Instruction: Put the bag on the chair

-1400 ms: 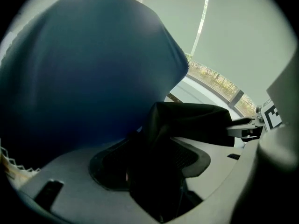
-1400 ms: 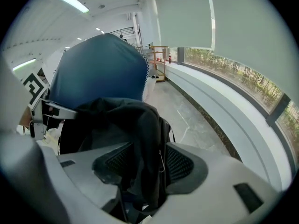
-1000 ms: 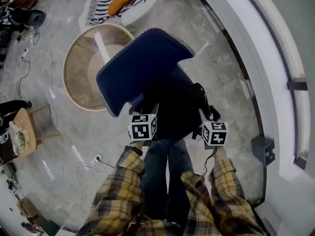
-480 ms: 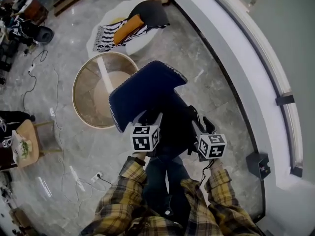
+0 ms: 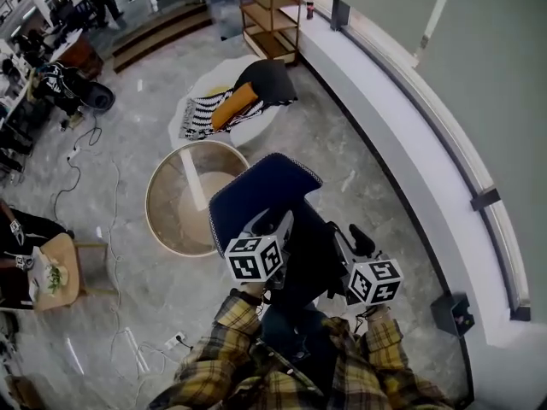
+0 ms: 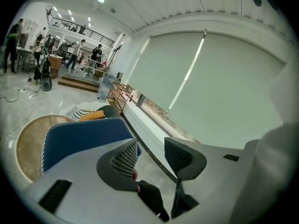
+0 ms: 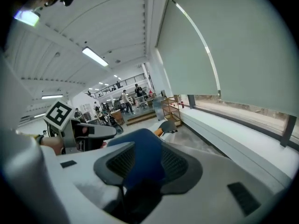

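The head camera looks steeply down onto the left gripper (image 5: 275, 222), the right gripper (image 5: 352, 236) and a grey marble floor (image 5: 367, 186). Each gripper camera rides close behind its own jaws, facing outward across the hall. All three share a dark blue white-edged fabric panel (image 5: 256, 193) and a long white window ledge (image 5: 389, 118).

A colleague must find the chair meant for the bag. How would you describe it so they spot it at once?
Follow the curved white ledge to the round table. The chair stands between them, beside the table. It alone is dark blue with pale dotted trim; the seat beyond is white with an orange cushion.
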The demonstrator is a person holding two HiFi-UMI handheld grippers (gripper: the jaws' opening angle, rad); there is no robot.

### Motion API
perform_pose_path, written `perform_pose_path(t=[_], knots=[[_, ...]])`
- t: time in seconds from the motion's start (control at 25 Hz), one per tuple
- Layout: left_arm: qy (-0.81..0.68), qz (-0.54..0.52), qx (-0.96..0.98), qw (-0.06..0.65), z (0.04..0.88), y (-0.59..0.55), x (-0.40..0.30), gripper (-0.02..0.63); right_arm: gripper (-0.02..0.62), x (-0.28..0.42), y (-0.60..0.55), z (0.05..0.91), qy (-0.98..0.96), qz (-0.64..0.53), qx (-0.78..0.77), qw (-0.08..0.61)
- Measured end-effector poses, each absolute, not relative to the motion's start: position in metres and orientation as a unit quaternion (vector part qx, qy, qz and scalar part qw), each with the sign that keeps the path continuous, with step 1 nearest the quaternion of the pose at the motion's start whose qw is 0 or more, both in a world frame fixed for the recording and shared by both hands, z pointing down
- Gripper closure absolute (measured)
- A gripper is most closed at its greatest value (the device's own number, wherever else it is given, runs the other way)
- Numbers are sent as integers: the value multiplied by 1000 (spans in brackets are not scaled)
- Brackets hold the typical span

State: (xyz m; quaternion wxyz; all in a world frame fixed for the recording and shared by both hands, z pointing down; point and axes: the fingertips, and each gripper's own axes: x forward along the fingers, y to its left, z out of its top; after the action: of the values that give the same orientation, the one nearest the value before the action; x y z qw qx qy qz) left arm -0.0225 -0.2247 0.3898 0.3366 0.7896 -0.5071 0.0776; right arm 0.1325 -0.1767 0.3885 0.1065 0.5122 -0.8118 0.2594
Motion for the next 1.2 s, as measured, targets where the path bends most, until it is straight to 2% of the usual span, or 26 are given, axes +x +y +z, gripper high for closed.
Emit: perform_pose_path(t=[0.28,0.52,0.68,0.84,1.2], knots=[[-466,78,845,252,318,-207,16,477,475,122,-172,308,-845,221,484,41],[-422,83,883,186,274,-175,45,542,518,110,-153,269,-869,155,467,52],[-387,73,900,188,259,-162,61,569,553,112,-143,256,-874,121,464,74],[-359,60,909,204,250,-150,68,586,575,120,-133,246,-873,117,469,65],[-341,90,918,181,254,-134,69,588,580,130,-124,251,-872,125,467,70]])
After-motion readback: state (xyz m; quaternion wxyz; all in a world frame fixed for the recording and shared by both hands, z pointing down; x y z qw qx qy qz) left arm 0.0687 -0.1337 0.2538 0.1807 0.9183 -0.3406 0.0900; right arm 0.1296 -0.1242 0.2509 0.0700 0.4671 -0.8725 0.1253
